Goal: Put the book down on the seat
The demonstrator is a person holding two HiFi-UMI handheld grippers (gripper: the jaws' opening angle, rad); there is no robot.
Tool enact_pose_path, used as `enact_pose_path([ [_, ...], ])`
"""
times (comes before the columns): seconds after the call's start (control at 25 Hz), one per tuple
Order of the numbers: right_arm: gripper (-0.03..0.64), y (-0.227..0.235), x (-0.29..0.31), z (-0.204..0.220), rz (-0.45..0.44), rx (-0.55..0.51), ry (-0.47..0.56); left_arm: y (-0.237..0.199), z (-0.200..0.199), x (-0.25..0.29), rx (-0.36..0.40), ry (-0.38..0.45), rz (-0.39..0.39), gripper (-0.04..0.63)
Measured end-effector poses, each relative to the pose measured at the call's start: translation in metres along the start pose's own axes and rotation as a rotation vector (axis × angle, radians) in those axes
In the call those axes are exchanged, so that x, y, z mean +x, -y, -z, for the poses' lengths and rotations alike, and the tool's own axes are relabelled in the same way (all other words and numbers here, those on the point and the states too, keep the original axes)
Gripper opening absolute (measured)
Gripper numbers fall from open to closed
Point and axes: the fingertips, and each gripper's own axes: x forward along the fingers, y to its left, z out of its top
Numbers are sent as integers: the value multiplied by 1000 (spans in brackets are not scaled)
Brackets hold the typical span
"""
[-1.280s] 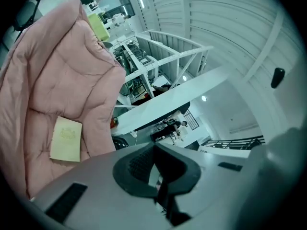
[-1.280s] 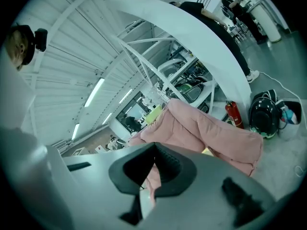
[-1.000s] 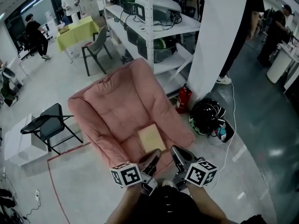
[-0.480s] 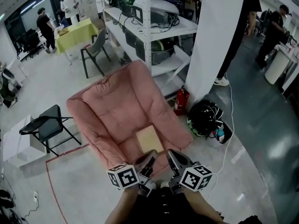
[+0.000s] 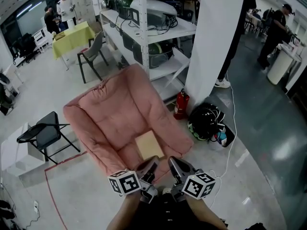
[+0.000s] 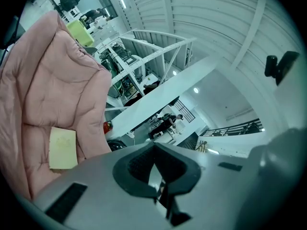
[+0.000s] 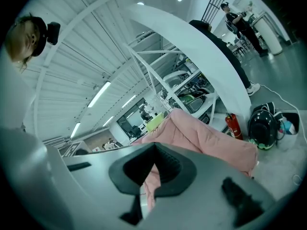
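The book (image 5: 149, 145) lay flat on the cushion of the pink seat (image 5: 110, 109), near its front edge and free of both tools. The putting-down looked done, and what was left was, by my reading, a clean retreat. To do that well, the tools should be drawn straight back and kept above the seat's front lip, so that nothing brushed the book or tugged the soft cushion under it. A glance to check that the book sat level, not tipping toward the edge, would be worthwhile. The left tool (image 5: 149, 166) had its jaws closed together with nothing between them, and the right tool (image 5: 174, 166) was likewise closed and empty. Both were held side by side close to the person, short of the seat, pointing toward it and only slightly downward, with the marker cubes on their outer sides.
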Motion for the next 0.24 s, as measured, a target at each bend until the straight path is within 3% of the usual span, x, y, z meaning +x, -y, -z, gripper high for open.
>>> enact_pose_path([
  [0.24,12,8,-6,-3,18,-2,6,1,3,11,-7,-17,11,9],
])
